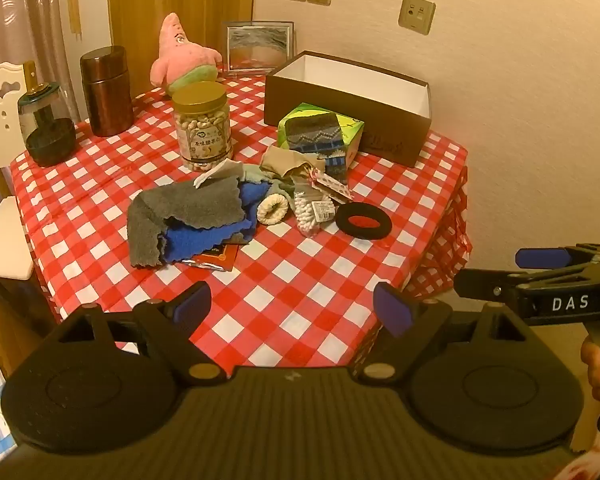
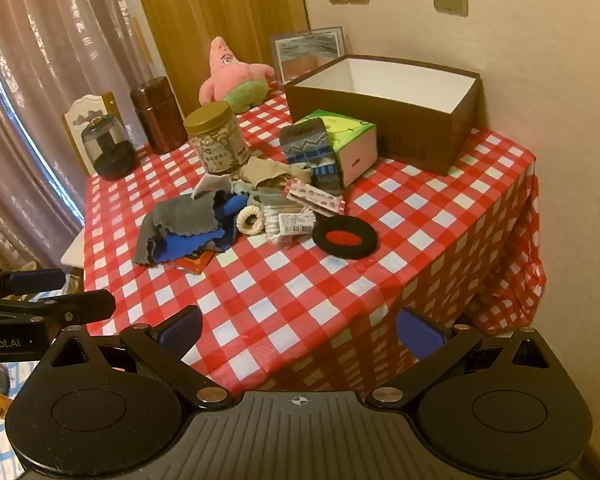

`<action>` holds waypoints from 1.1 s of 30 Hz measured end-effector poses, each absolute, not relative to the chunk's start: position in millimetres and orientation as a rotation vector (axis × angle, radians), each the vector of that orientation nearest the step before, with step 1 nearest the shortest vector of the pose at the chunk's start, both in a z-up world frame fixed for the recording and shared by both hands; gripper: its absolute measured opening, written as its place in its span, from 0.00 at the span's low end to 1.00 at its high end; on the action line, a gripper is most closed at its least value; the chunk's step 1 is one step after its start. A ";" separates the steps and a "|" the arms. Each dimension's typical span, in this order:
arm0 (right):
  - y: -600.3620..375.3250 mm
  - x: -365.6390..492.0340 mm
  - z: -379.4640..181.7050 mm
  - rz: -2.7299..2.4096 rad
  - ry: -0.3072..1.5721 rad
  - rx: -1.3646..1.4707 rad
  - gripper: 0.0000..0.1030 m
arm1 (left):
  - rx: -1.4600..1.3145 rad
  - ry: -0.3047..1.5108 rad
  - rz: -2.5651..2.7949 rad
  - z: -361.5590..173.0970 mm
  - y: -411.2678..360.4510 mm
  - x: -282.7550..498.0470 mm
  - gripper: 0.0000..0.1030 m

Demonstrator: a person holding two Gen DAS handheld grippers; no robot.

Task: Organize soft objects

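A pile of soft things lies mid-table: a grey cloth (image 1: 188, 210) (image 2: 182, 214) over a blue cloth (image 1: 204, 238) (image 2: 188, 244), a cream scrunchie (image 1: 273, 209) (image 2: 250, 220), a black ring band (image 1: 364, 221) (image 2: 345, 237), and a patterned sock (image 1: 316, 136) (image 2: 312, 150) draped over a green tissue box (image 1: 346, 126) (image 2: 350, 132). A pink plush star (image 1: 180, 54) (image 2: 232, 72) sits at the back. An open brown box (image 1: 348, 100) (image 2: 384, 100) stands back right. My left gripper (image 1: 296, 310) and right gripper (image 2: 300, 330) are open and empty, held before the table's near edge.
A nut jar (image 1: 204, 124) (image 2: 218, 140), a brown canister (image 1: 106, 90), a dark glass dispenser (image 1: 46, 128), a cotton swab bag (image 1: 312, 210) and a red packet (image 1: 216, 258) are on the checked tablecloth (image 1: 284, 280). A white chair (image 1: 0, 160) stands left, and a wall is close on the right.
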State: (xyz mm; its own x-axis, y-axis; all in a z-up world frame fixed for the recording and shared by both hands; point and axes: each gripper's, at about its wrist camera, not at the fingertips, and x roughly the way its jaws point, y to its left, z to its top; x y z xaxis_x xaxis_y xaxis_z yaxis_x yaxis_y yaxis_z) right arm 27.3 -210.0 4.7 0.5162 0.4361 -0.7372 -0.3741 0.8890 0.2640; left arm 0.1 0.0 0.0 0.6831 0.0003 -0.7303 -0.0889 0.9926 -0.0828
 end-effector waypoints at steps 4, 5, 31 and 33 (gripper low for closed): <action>-208.8 26.9 4.7 0.491 0.907 0.073 1.00 | -0.117 0.819 0.055 -0.1 0.3 0.1 0.85; -208.5 26.6 4.9 0.492 0.907 0.072 1.00 | -0.118 0.818 0.057 0.0 0.4 0.0 0.85; -207.0 27.2 5.0 0.487 0.908 0.068 1.00 | -0.124 0.815 0.057 -2.8 4.8 -0.2 0.85; -206.5 27.2 4.9 0.488 0.907 0.068 1.00 | -0.124 0.815 0.057 -2.9 4.8 -0.3 0.85</action>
State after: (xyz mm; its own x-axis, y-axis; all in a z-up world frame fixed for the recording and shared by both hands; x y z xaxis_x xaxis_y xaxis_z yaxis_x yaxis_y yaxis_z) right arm 27.2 -206.5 4.9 0.5150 0.4337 -0.7394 -0.3777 0.8891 0.2585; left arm -0.3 4.8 -2.9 0.6847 0.0032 -0.7289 -0.0988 0.9912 -0.0885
